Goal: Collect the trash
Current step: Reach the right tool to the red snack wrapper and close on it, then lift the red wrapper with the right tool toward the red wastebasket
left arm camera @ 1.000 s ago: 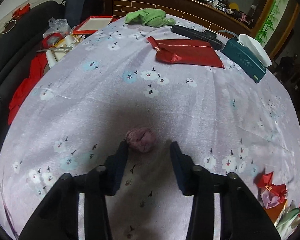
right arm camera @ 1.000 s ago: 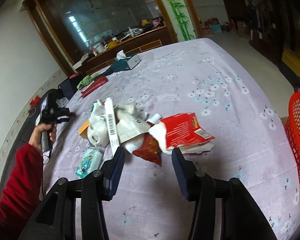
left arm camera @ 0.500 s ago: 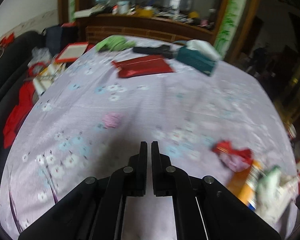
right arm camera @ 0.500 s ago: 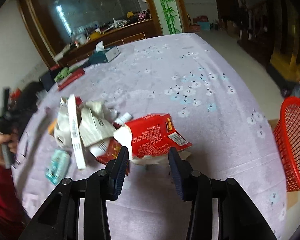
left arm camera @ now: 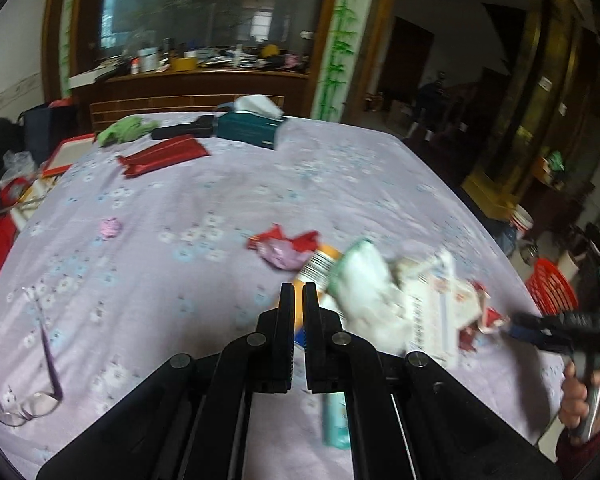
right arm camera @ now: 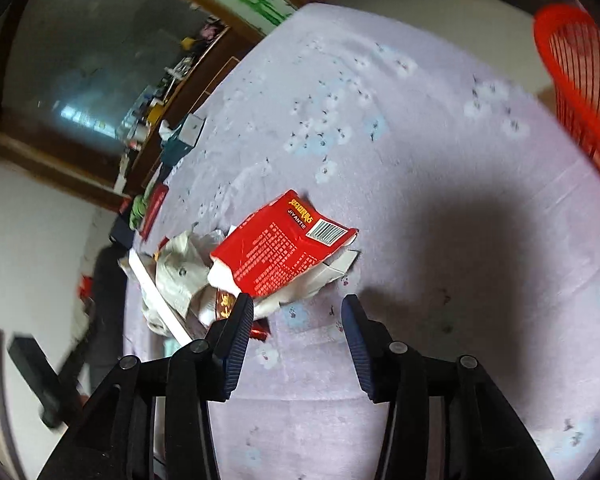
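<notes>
Lilac flowered cloth [right arm camera: 420, 128] is seen covering the table in both views. The right gripper [right arm camera: 298, 312] is held with its jaws wide apart and nothing between them, low over the cloth. The red packet [right arm camera: 284, 244] with a barcode lies just ahead and slightly left of that gap; the left fingertip [right arm camera: 242, 312] is at the edge of the crumpled white wrappers [right arm camera: 184, 272] beneath the packet, though contact cannot be confirmed. A white strip [right arm camera: 156, 292] and a small dark red sachet [right arm camera: 224, 304] are lodged on the left side of the same heap. The red mesh basket [right arm camera: 580, 76] is seen beyond the table edge, well apart to the upper right.

The left gripper [left arm camera: 299, 300] is held with its jaws nearly together, only a narrow slit between them, and nothing is gripped. The trash heap [left arm camera: 380, 292] is blurred and lies just ahead and right of its tips. A red-and-pink wrapper [left arm camera: 284, 246] lies beyond it, a pink crumpled ball [left arm camera: 111, 227] well apart to the left. Spectacles [left arm camera: 32, 380] rest near the left edge. A teal tissue box [left arm camera: 248, 128], a red pouch [left arm camera: 164, 155] and a green cloth [left arm camera: 124, 128] are noted at the far side. A hand [left arm camera: 584, 396] is seen at the right margin.
</notes>
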Demonstrator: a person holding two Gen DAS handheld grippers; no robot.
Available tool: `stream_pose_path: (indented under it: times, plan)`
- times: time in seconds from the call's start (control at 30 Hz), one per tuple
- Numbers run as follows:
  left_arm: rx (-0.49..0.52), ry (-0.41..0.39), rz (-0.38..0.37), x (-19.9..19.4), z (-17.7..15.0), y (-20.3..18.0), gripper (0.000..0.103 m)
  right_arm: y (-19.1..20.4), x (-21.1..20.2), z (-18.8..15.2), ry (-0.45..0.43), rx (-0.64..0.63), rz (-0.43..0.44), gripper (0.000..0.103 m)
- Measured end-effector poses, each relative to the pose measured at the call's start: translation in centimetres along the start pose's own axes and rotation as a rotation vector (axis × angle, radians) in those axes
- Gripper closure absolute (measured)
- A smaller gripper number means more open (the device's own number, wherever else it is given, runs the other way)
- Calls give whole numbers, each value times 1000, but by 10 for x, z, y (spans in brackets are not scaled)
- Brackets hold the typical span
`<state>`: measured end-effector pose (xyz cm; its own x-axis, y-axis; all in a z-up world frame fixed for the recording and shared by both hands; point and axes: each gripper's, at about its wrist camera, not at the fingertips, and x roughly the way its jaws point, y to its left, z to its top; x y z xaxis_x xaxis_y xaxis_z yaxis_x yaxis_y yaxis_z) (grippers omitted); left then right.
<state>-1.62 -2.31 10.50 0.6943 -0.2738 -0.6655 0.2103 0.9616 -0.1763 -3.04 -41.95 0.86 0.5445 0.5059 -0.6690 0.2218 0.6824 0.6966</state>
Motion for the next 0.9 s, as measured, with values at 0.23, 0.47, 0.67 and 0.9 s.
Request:
stream_pose_path:
  times: [0.23,0.47,0.67,0.9]
  plan:
    - [48,10,-39,-6,-18,-26,100,-2,11,10,3,113,35,41]
    - [73,40,-60,0,-35,-43,100,-7,28,11,23,156,36,61]
    - [85,37,-71,2,-45,-57,100,5,32,3,9,61,39,98]
    - [111,27,-81,0,-53,-79,100,25,-1,-16,-128,-138,-42,99]
